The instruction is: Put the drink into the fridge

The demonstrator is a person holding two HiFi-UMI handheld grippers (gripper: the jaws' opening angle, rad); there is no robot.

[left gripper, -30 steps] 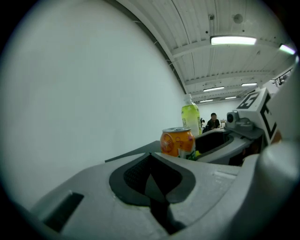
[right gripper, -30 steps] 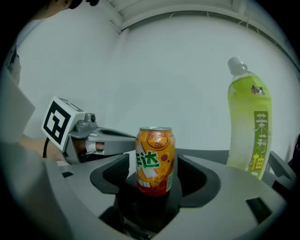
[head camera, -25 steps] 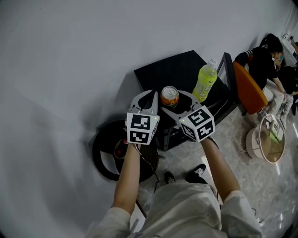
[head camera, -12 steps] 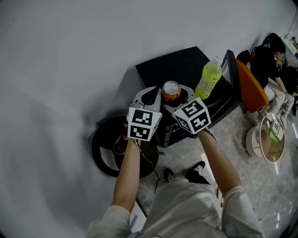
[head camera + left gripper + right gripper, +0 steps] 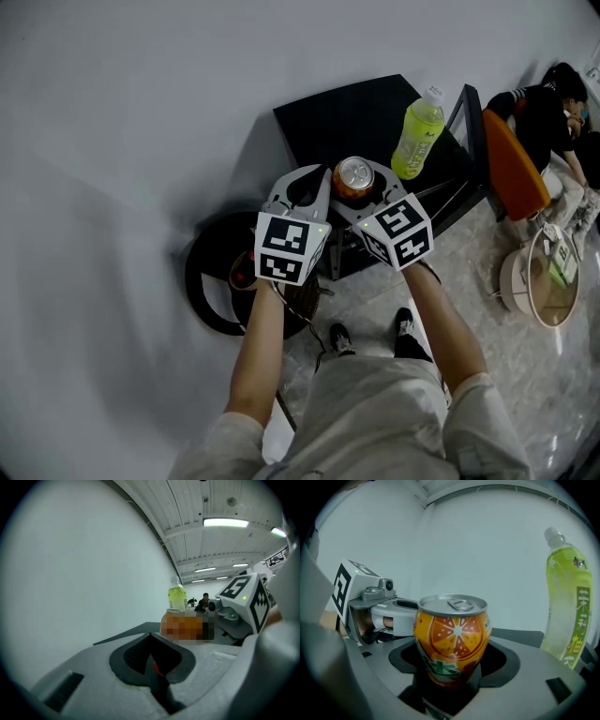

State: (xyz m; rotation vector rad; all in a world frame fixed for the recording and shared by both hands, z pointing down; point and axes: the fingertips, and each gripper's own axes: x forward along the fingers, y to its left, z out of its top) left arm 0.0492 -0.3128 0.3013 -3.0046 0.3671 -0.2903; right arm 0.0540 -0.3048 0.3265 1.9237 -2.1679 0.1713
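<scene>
As tongs [image 5: 451,670] clasp can [image 5: 452,637], bottle [image 5: 417,131] nearby.

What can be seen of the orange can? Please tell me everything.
The orange can is a metal drink can with a silver lid; its pull tab lies flat, so it looks unopened. Its side shows a sliced orange and green lettering. It stands upright between the dark pads of the right gripper, which grips its lower body. Its base is hidden, so whether it rests on anything is unclear.

Orange drink can [image 5: 452,637] sits clamped between the right gripper's [image 5: 451,670] jaws; a green bottle [image 5: 567,606] stands behind, right.
</scene>
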